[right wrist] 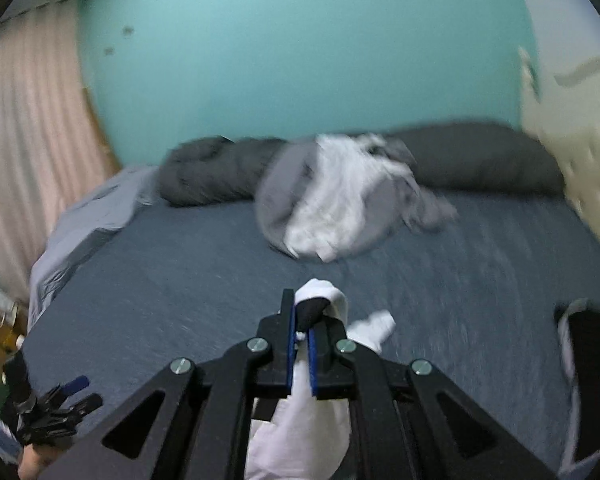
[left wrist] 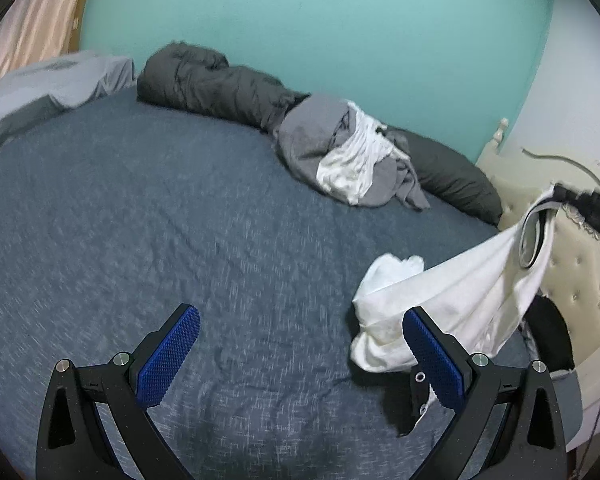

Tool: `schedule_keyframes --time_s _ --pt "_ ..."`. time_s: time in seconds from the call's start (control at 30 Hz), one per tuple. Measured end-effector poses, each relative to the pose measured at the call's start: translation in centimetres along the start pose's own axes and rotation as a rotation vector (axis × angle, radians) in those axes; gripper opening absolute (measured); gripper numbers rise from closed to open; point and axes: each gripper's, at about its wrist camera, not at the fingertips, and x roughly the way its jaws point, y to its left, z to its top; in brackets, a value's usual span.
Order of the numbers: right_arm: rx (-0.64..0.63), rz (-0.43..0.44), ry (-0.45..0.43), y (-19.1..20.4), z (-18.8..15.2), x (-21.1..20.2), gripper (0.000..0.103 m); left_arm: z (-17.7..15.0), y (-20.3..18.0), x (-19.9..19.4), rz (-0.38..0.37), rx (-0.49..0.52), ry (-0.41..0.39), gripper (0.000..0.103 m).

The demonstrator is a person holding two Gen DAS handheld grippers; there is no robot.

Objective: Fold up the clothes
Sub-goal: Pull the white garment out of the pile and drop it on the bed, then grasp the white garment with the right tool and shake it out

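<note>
Gripping the white garment (right wrist: 300, 420) by its dark-trimmed edge, the right gripper (right wrist: 300, 344) lifts it above the bed (left wrist: 180, 220) — the left gripper (left wrist: 300, 356) hangs spread wide, empty, just beside it.

Both wrist views low, share bed (left wrist: 140, 208).

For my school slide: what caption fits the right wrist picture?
Right gripper shut on a white garment above the blue bed.
</note>
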Motion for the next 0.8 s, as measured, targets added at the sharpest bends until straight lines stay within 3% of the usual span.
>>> schedule_keyframes --time_s 0.33,0.43,0.47,0.53,0.63,0.8 --pt "0.099 -0.273 0.126 -9.2 -7.9 9.5 0.007 -5.1 1.9 7.9 0.025 0.011 0.124 0.103" --pt "0.124 -0.340 0.117 -10.3 -9.9 10.1 0.020 -5.3 1.7 9.1 0.023 0.018 0.138 0.103" --pt "0.133 -0.341 0.088 -10.3 -10.5 9.5 0.027 -5.3 1.6 9.1 0.021 0.023 0.136 0.103" --pt "0.150 -0.329 0.013 -10.1 -11.6 7.6 0.066 -5.4 1.4 9.1 0.018 0.031 0.129 0.103" --pt "0.219 -0.286 -0.087 -10.0 -13.1 4.5 0.071 -5.6 1.3 9.1 0.018 0.033 0.128 0.103" --pt "0.412 -0.089 -0.066 -9.8 -17.2 3.2 0.071 -6.0 0.8 9.1 0.022 0.049 0.130 0.103"
